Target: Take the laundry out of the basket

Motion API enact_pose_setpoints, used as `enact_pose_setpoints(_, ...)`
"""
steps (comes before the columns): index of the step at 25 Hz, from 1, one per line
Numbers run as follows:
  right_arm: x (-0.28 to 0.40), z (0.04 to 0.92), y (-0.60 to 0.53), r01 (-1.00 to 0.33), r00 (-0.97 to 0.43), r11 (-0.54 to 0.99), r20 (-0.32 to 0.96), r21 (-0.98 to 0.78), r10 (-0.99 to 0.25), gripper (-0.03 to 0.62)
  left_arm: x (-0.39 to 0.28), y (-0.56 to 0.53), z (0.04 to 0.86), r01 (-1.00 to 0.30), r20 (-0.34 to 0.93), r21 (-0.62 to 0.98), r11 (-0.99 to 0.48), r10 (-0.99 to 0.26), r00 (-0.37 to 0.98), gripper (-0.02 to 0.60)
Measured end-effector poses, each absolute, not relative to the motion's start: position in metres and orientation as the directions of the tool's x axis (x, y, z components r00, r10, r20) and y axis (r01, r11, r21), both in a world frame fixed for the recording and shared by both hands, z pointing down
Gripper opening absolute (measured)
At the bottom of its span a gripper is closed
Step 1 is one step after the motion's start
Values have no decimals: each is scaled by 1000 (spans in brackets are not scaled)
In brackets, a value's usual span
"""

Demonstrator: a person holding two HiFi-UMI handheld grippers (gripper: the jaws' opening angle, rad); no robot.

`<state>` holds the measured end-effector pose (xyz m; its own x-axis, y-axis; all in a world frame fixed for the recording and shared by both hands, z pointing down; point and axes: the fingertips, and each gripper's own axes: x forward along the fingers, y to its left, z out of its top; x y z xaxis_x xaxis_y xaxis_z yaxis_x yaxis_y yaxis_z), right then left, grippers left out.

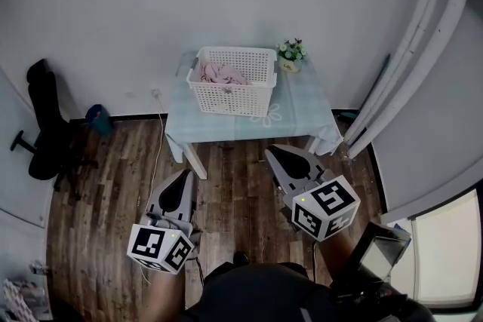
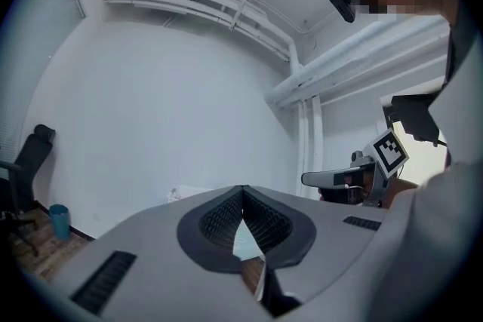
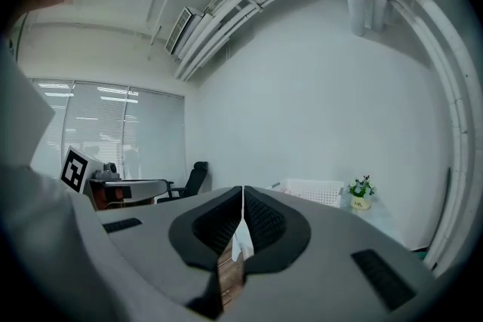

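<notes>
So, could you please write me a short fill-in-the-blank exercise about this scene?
1. The laundry lying in the white basket is ____ in colour.
2. In the head view, the small flower pot stands on the table to the ____ of the basket.
3. The left hand-held gripper and the right hand-held gripper both hover over the floor with their jaws ____.

Missing words: pink; right; shut.

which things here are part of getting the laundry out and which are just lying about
Job: basket, pink laundry in it, left tool, right tool.
Lying about: flower pot, chair, blue bin.
</notes>
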<state>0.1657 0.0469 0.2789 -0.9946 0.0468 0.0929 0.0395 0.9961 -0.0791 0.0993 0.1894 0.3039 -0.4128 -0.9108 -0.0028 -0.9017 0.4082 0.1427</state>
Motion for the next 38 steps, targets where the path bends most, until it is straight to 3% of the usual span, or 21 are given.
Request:
enact_pose_setpoints(13,84,277,-1,19,-994,997,109,-73,27,17,8,148,310,-900,1,175,400,-914,-406,9)
enact_pose_setpoints(38,-80,261,-179,188,-980,977,46,-101,193,20,-134,-12,284,-832,36,77,549,-836,-548,9)
